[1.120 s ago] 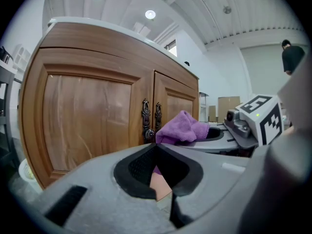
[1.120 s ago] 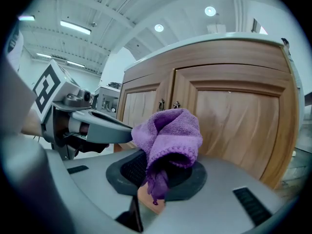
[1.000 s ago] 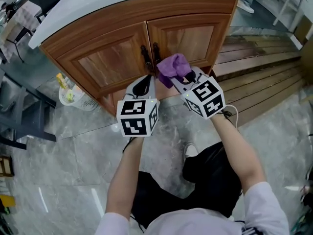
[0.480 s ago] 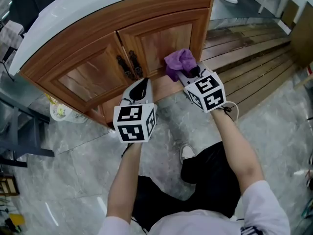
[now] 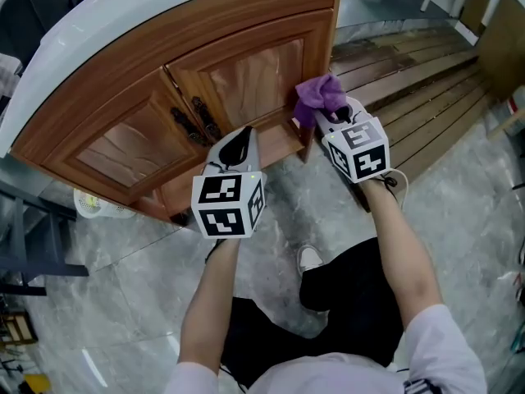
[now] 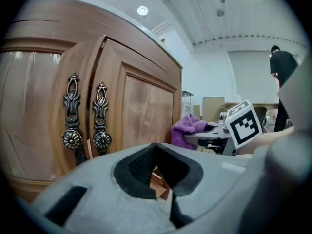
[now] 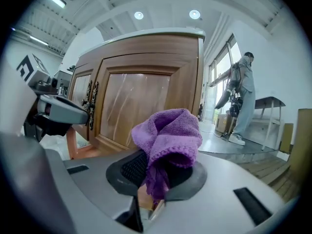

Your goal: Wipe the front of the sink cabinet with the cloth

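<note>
Cloth (image 5: 320, 95) has slid from beside the handles out to the right edge of the cabinet (image 5: 246, 68), carried by the right gripper (image 5: 331, 118). That door looks covered, I'd say.

Left gripper view: the left gripper (image 6: 155, 155) has its jaws together, empty, near the handles (image 6: 83, 116).

Right gripper view: jaws clamped on the cloth, door just beyond.

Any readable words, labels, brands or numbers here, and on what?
No readable text anywhere.
The left gripper and right gripper carry only black-and-white square markers, no letters.
The cabinet front and purple cloth bear no print.
</note>
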`<state>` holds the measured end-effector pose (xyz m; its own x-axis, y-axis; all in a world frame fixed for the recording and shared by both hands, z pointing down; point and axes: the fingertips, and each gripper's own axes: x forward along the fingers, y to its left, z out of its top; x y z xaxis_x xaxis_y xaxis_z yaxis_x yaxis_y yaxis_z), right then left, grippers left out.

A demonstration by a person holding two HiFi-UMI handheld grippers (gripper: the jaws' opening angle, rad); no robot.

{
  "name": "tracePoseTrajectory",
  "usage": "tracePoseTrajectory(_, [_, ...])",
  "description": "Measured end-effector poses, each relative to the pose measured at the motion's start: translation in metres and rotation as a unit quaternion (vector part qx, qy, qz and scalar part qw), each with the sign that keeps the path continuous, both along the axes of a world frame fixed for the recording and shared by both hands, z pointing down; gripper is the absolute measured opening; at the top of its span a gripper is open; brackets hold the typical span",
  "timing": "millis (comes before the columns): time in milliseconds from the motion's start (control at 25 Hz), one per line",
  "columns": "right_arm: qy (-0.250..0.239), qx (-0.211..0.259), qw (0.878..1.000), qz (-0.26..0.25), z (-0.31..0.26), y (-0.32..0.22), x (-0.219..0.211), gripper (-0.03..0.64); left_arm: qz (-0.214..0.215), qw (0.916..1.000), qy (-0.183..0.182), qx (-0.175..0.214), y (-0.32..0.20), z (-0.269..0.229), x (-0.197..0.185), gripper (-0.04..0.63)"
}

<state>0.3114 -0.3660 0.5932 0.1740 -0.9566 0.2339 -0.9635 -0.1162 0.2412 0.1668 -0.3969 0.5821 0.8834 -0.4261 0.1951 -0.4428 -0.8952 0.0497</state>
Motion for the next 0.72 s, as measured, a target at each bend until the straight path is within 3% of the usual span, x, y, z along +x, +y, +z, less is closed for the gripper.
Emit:
tracePoseTrajectory(360, [-0.018, 0.019, 0.998, -0.049, -0.033, -0.003, -0.034, 0.072, 0.011, 0.9999, 0.009, -0.003, -0.004, -0.017, 0.029, 0.006])
tracePoseTrajectory(560, [-0.065, -0.012, 0.995, -0.074, -0.058, 0.003, -0.065, 0.072, -0.002, 0.9989, 0.006, -0.047, -0.001, -0.044, 0.027, 0.006])
tracePoseTrajectory(720, [-0.101, -0.038, 0.991, -0.081, -0.105, 0.014, -0.089, 0.072, -0.007, 0.9975, -0.009, -0.07, 0.01, -0.094, 0.011, 0.006])
